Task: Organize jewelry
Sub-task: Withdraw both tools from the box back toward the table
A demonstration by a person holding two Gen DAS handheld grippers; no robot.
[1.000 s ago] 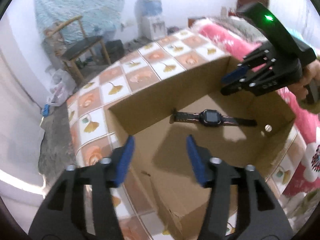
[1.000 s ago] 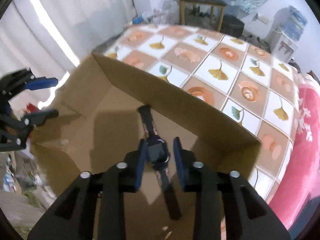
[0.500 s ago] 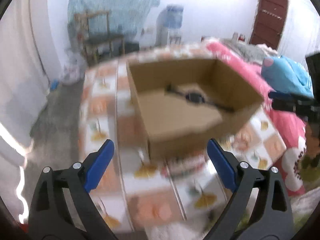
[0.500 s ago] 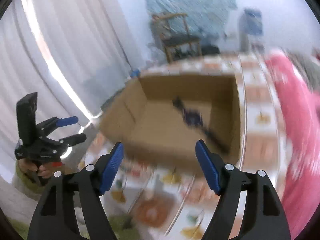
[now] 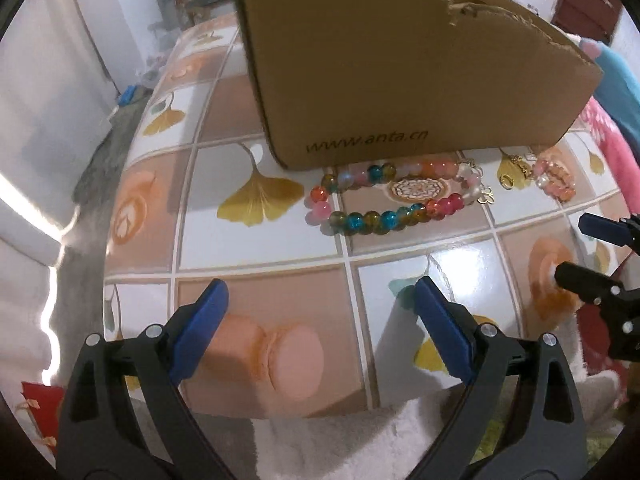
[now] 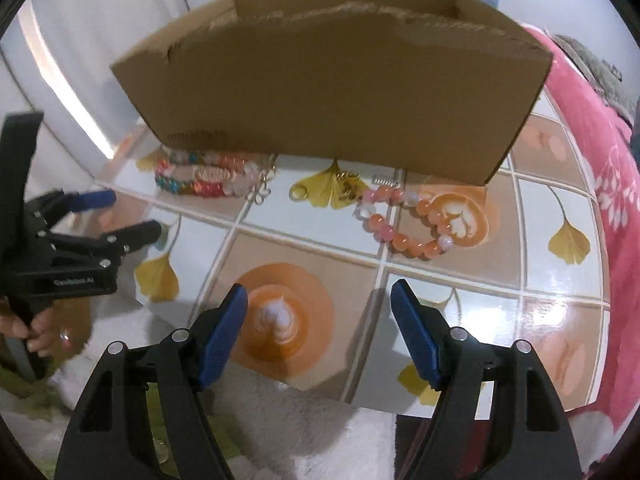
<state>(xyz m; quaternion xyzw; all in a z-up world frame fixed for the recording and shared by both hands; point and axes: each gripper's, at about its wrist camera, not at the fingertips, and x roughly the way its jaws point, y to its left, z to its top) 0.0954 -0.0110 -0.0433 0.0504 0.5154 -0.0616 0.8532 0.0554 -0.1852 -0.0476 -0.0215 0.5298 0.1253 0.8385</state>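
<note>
Both tongs wide, holding nothing. Left gripper (image 5: pixel 320 304) and right gripper (image 6: pixel 318 300) hover low over the near edge of the glossy ginkgo-print tiled table (image 5: pixel 256 248), aimed at the jewelry.

Multicoloured glass-bead bracelet (image 5: pixel 390 198) lies flat just beside the front wall of the open brown cardboard box (image 5: pixel 400 68), in line with the left gripper. Pink-orange bead bracelet (image 6: pixel 404 222) sits near the box's right corner, in line with the right one. Small gold ring (image 6: pixel 298 191) and gold chain bits (image 6: pixel 348 188) lie between them.

Likely one bracelet per gripper, box as the drop target. Its interior isn't visible from here.
</note>
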